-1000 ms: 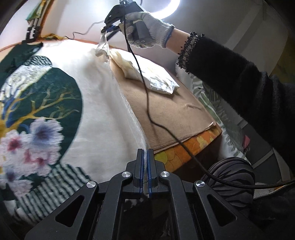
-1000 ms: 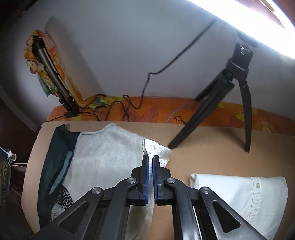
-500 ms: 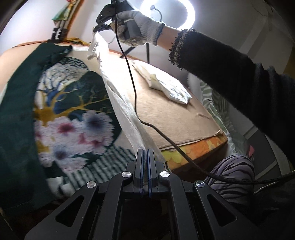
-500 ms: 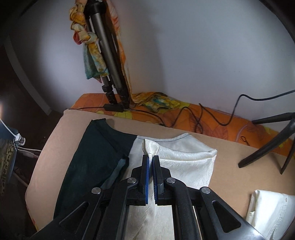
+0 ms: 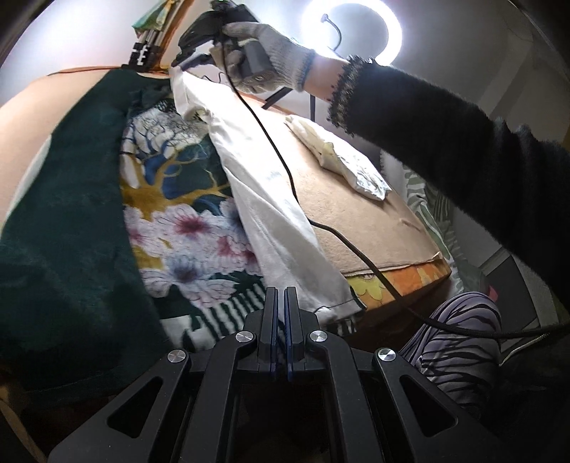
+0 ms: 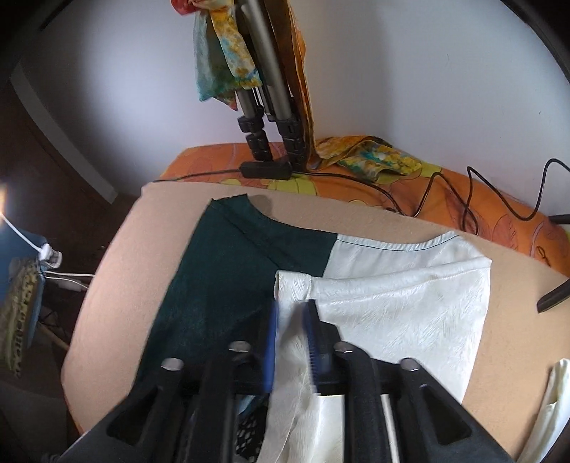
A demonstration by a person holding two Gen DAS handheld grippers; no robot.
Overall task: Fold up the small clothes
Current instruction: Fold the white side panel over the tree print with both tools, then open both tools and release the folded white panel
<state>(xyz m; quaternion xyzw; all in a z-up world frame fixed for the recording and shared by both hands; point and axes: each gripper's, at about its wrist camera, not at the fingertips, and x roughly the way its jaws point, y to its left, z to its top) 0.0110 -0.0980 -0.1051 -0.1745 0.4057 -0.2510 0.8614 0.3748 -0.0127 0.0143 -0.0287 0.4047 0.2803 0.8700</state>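
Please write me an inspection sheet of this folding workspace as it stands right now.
Surface: tan mat over an orange patterned cover.
Job's things: printed garment, its white flap folded over the dark green part.
Clutter: folded white cloth on the mat; colourful scarf draped on a tripod.
Grippers: left gripper shut at the garment's hem; right gripper jaws opening, white fabric between them.
Cables: black cable crossing the flap; more cable by the wall.
Surroundings: lit ring light, white wall.
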